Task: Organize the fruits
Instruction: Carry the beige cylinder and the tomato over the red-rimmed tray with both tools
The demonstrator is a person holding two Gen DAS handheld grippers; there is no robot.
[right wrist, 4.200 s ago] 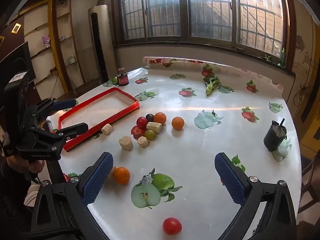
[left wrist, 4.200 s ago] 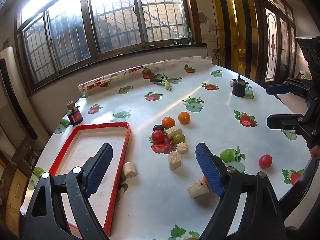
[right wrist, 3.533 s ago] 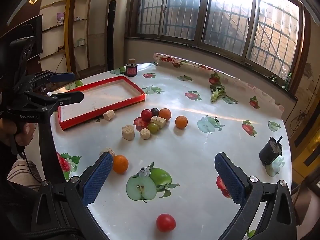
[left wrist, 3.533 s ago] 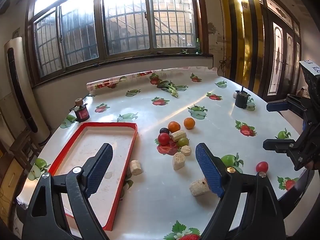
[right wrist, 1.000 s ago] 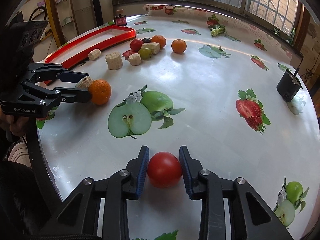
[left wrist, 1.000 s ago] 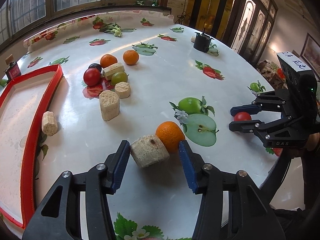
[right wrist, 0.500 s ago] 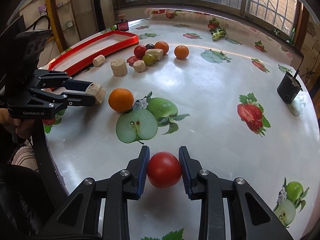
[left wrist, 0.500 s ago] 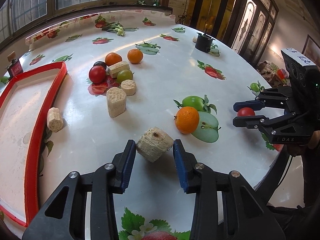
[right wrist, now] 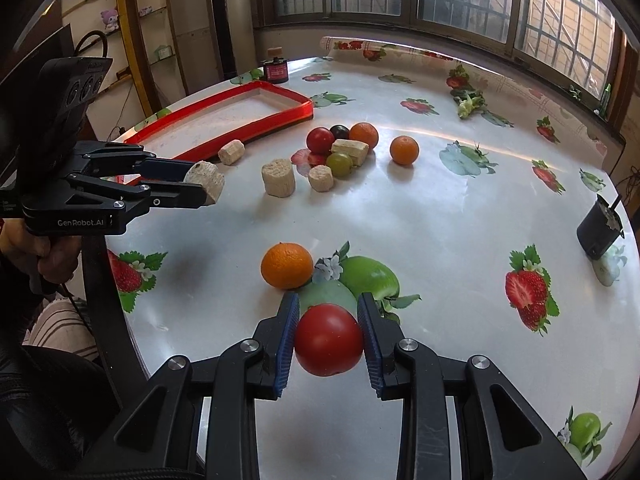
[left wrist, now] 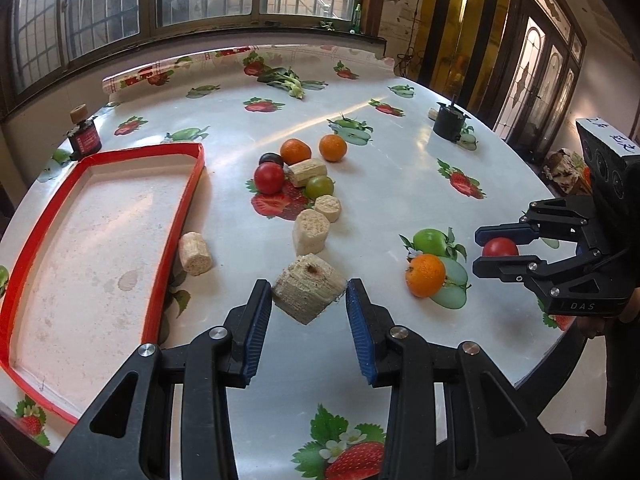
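My left gripper [left wrist: 307, 296] is shut on a beige corn piece [left wrist: 308, 288] and holds it above the table; it also shows in the right wrist view [right wrist: 200, 190]. My right gripper [right wrist: 328, 338] is shut on a red tomato [right wrist: 328, 340] and holds it above the table; it shows in the left wrist view [left wrist: 498, 252] too. A loose orange [right wrist: 287, 266] lies on the table just ahead of the tomato. The red tray [left wrist: 182, 204] lies at the left. A cluster of fruits and corn pieces [left wrist: 300, 176] sits mid-table.
A corn piece [left wrist: 195, 254] lies against the tray's edge. A small dark jar [left wrist: 84, 136] stands behind the tray. A black cup [right wrist: 598, 232] stands at the right. Greens [left wrist: 286, 80] lie at the back. The table edge is near both grippers.
Both grippers have risen and drawn back from the table, the left with the corn piece and the right with the tomato. The orange stays on the table.
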